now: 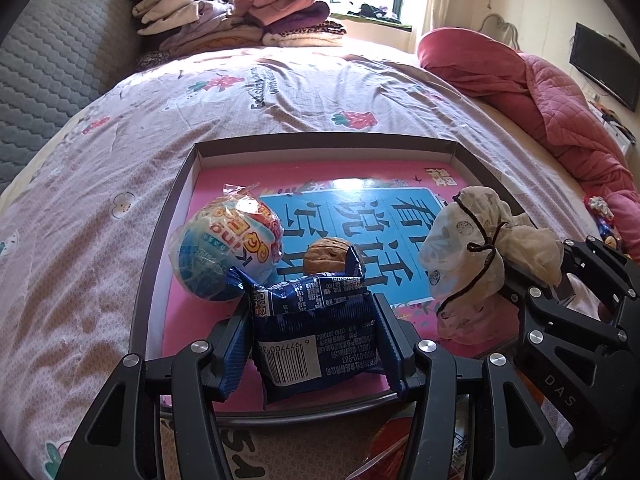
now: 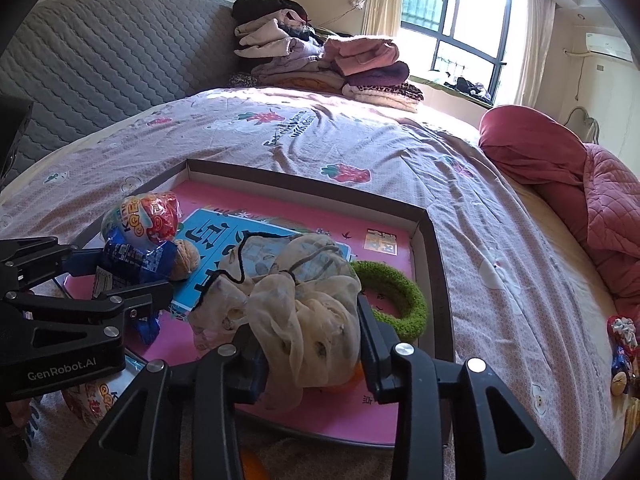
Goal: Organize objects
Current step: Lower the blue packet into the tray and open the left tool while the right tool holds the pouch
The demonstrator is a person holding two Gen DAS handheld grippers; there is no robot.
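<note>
- Blue snack packet: nearest the left wrist camera, at 6 o'clock in the tray. Left gripper has its jaws on either side, pads against the wrapper's edges; the packet looks gripped, lying on or just over the tray floor, probably for setting down.
- Cream scrunchie: gauzy fabric with a dark cord, at 5 o'clock in the tray. Right gripper stands around it with jaws parted; the left pad meets the cloth, the right pad's contact is unclear. Judged a release, since the fabric already rests on the tray floor.
- Wrapped toy egg: at 9 o'clock, against the tray's left wall, just beside the packet.
- Walnut: behind the packet, near tray centre, touching or nearly touching the wrapper.
- Green fuzzy ring: at 3 o'clock, flat on the floor, partly under the scrunchie.
- Tray: shallow, dark-rimmed, pink printed floor, collecting loose items on the bed.
- Folded clothes: stacked at 12 o'clock, well apart from the tray.
- Red quilt: heaped at 2 o'clock.
</note>
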